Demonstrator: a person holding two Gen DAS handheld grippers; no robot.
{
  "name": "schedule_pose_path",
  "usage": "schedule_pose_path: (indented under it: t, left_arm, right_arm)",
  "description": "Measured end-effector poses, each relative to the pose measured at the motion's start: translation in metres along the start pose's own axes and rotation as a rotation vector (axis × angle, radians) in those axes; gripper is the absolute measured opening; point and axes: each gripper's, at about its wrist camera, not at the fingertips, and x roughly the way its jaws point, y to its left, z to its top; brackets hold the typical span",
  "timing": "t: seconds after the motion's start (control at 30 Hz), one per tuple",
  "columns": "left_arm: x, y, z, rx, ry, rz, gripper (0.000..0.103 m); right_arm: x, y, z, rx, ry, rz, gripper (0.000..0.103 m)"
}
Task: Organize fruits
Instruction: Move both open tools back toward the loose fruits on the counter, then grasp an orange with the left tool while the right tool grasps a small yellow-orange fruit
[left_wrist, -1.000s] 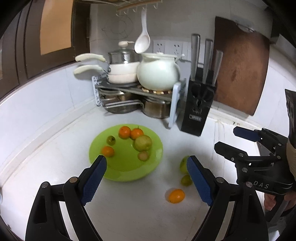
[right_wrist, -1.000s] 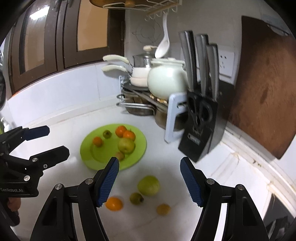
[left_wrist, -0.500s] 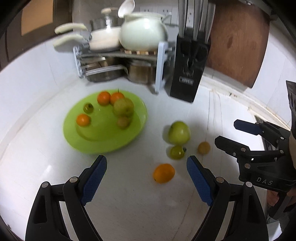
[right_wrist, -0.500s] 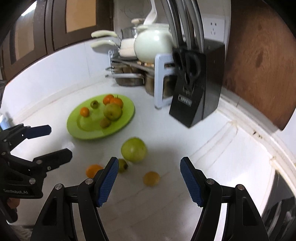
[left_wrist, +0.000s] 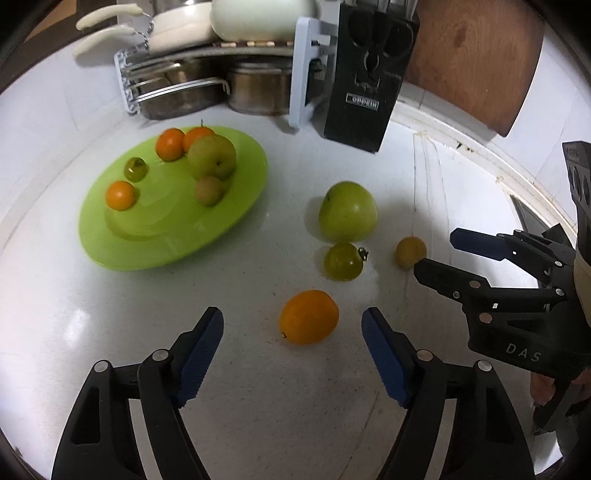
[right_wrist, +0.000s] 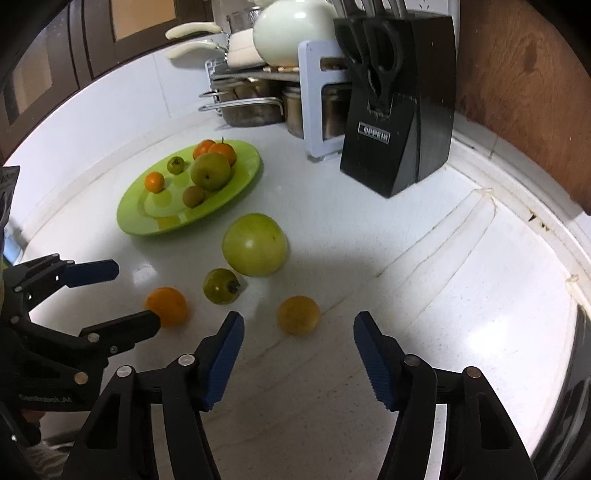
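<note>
Left wrist: smooth round orange (left_wrist: 308, 316)

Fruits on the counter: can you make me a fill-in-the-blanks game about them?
1. The plate holding fruit is colored ____.
2. The number of fruits lying loose on the counter, off the plate, is ____.
3. The biggest loose fruit is colored ____.
4. The fruit just ahead of the left hand-held gripper is colored ____.

Missing words: green; four; green; orange
</note>
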Motion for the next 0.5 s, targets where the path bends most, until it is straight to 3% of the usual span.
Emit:
schedule_pose_path:
  t: [0.5]
  left_arm:
    - [0.02,-0.002,0.003,-0.019,0.046,-0.024,0.05]
  right_arm:
    - [0.027,-0.001,0.001,0.018,0.039,0.016,0.042]
